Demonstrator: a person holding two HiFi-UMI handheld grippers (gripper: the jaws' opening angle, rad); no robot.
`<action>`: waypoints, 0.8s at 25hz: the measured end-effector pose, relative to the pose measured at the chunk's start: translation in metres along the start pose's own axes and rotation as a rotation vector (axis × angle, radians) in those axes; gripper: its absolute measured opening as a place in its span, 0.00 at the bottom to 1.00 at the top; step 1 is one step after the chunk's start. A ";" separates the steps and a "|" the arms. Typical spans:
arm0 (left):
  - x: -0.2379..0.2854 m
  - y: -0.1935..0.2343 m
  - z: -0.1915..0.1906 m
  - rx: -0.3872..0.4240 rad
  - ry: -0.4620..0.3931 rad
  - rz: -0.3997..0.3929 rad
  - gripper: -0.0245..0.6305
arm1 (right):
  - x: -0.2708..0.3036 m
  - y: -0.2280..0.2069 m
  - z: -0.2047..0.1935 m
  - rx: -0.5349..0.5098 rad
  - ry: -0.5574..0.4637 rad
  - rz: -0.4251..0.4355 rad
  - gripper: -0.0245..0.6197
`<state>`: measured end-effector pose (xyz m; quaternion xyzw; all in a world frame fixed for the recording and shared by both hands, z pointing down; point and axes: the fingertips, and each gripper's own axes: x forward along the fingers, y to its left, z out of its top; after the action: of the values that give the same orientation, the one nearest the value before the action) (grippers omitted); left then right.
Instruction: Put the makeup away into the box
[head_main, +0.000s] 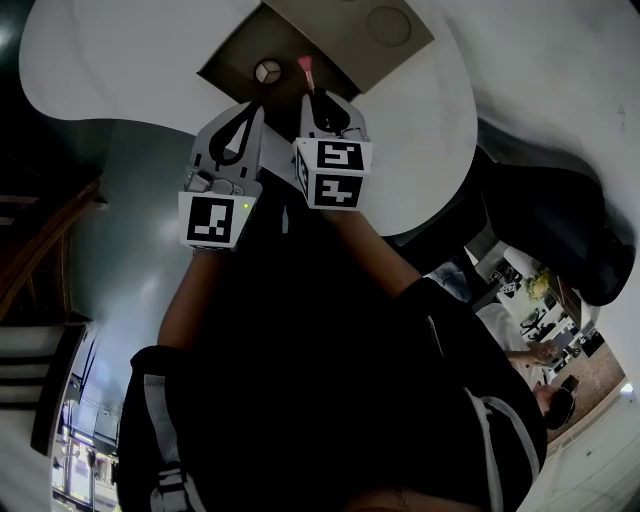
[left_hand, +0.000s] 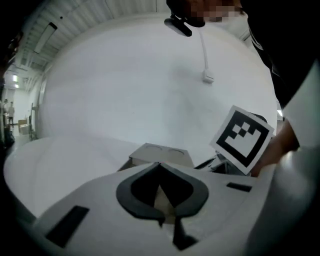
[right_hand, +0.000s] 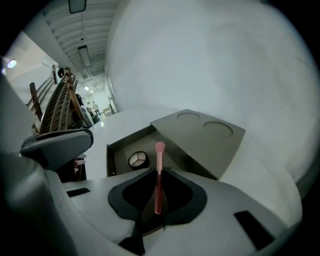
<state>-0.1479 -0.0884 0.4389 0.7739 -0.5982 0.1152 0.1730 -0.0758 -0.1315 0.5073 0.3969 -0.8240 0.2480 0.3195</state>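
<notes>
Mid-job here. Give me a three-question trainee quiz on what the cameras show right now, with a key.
1. Multiple choice: what does the right gripper hold?
A) a lipstick
B) a pink brush
C) nothing

2. True or false: a round compact lies inside the open box.

3. Fill in the blank: the left gripper has its jaws ___, with nothing between them.

Key: 1 B. 2 True. 3 Shut.
</notes>
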 end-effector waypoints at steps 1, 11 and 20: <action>0.001 0.002 -0.001 -0.002 0.002 0.002 0.05 | 0.003 0.000 -0.001 0.004 0.008 0.000 0.14; 0.004 0.008 -0.001 -0.009 -0.001 0.007 0.05 | 0.010 -0.005 -0.002 0.054 0.024 -0.011 0.23; -0.009 0.001 0.017 0.015 -0.045 0.018 0.05 | -0.015 -0.005 0.010 0.049 -0.036 -0.016 0.22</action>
<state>-0.1512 -0.0873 0.4204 0.7723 -0.6080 0.1037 0.1525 -0.0679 -0.1339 0.4904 0.4155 -0.8202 0.2581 0.2966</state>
